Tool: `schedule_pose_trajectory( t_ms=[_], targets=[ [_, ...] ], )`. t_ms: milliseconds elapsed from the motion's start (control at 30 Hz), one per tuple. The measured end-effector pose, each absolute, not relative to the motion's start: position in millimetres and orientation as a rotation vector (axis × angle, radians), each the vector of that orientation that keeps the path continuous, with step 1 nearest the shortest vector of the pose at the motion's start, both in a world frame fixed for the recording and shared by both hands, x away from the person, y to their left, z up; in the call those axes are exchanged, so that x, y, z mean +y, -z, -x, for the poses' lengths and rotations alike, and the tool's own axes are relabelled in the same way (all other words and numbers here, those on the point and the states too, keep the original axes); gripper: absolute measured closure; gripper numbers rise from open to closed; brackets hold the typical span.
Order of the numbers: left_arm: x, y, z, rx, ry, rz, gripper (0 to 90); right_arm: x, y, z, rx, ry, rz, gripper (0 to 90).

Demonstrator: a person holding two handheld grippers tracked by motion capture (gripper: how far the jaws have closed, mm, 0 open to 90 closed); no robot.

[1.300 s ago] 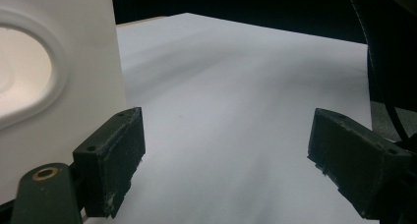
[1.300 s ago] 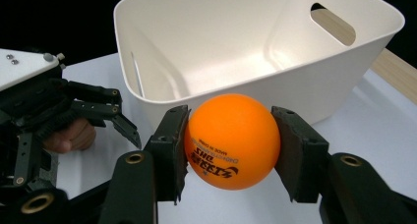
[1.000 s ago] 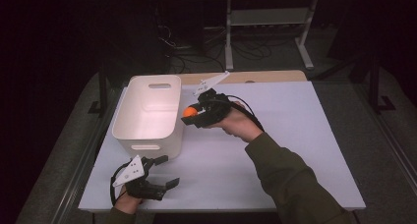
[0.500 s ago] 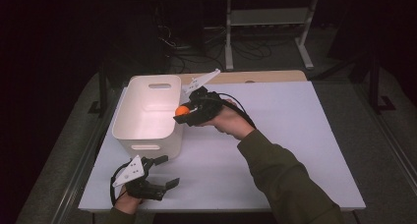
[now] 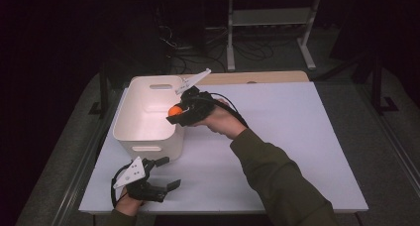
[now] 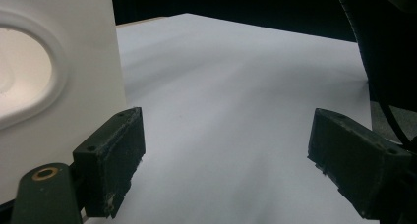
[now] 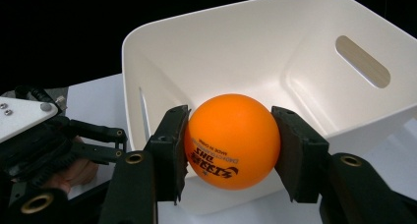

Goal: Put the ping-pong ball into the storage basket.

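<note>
A white table [image 5: 297,137] carries a white plastic bin [image 5: 148,118] on its left half, toward the far edge. The bin has rounded corners, walls that taper inward toward the bottom, and a slot handle cut into each end wall; it bears no label that can be read. In the left gripper view its near wall is cut off by the frame, with part of one handle slot showing.

The right gripper [image 5: 174,112] reaches in from the right and hangs over the bin's right rim. Its jaws are clamped on an orange ball [image 7: 231,140], one pad pressing each side. The ball is smooth, matte and bright orange, the look of a table-tennis ball, and sits above the open bin just inside the right rim. Black printing runs across its lower face, upside down in the right gripper view; the large letters appear to read "DHS", while the smaller line beside them is too fine to make out.

The left gripper [image 5: 159,172] rests near the table's near left corner, just in front of the bin. Its jaws stand wide apart with only bare table between them.
</note>
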State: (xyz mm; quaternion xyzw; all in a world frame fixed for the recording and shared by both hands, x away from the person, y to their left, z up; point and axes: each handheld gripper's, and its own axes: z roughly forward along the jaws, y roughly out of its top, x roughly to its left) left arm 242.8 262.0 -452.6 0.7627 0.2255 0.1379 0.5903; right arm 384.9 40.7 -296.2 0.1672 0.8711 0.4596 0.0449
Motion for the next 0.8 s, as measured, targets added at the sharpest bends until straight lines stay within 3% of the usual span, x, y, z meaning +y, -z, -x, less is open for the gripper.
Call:
schedule_pose_trajectory(
  t_ms=[800],
  targets=[
    [262, 453, -243, 0.525, -0.319, -1.773, 14.0, 92, 303, -395, 2.727, -1.342, -0.461, 49.7]
  ],
)
